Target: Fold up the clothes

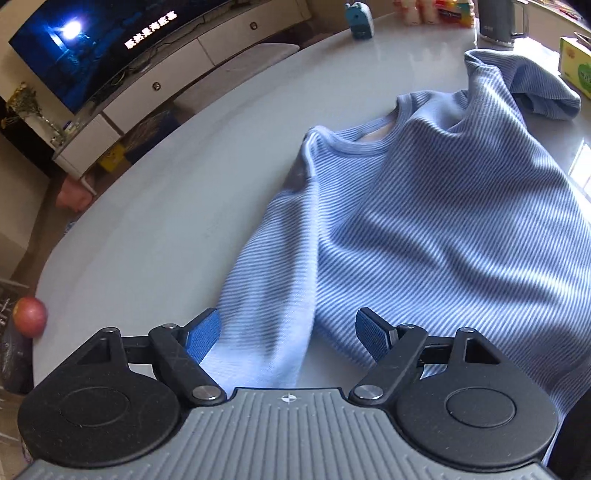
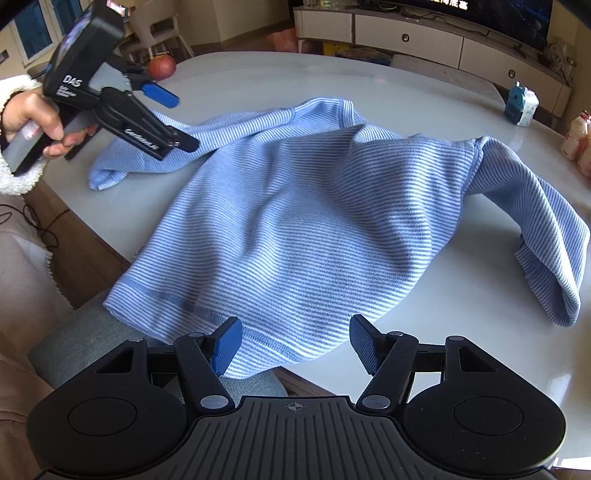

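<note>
A blue-and-white striped long-sleeved shirt lies spread and rumpled on the round white table. In the left wrist view my left gripper is open, its blue pads on either side of one sleeve's cuff end. In the right wrist view the shirt lies with its hem toward me, hanging over the table edge. My right gripper is open, its jaws around the hem. The left gripper also shows there, held in a hand above the left sleeve.
A red apple sits at the table's far edge. A blue pencil sharpener, small bottles, a kettle and a green box stand along the table's rim. A TV and cabinet stand beyond.
</note>
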A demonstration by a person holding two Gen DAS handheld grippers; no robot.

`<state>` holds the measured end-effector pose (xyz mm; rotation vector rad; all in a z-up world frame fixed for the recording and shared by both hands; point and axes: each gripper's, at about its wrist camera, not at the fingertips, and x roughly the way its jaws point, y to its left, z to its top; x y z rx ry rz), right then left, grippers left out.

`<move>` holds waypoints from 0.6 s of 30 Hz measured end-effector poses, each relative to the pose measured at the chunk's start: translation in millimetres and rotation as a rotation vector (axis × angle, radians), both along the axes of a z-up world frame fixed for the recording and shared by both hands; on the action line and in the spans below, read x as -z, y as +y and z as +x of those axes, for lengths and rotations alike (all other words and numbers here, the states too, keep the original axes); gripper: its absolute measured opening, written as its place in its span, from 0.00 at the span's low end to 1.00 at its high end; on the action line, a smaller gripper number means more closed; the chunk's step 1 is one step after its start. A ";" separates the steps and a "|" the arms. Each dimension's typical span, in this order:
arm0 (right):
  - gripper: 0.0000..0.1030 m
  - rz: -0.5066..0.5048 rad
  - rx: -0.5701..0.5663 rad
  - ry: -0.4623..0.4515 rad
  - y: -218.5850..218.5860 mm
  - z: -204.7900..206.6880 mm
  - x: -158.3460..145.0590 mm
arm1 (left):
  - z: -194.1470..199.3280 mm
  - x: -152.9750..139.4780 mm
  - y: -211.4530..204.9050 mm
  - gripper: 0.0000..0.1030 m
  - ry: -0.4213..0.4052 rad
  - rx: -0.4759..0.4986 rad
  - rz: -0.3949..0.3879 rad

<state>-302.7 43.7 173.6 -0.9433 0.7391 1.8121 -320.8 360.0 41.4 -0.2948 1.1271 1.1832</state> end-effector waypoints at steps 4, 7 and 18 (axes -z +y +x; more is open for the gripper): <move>0.64 -0.006 0.017 0.008 0.6 4.1 2.6 | 4.1 7.8 13.6 0.76 0.001 -0.020 0.022; 0.64 -0.011 0.025 0.016 1.4 7.0 5.2 | 0.6 18.2 22.0 0.69 -0.024 -0.022 -0.019; 0.64 -0.004 0.009 0.012 11.0 8.3 4.9 | -27.8 29.1 37.0 0.05 0.070 -0.099 0.034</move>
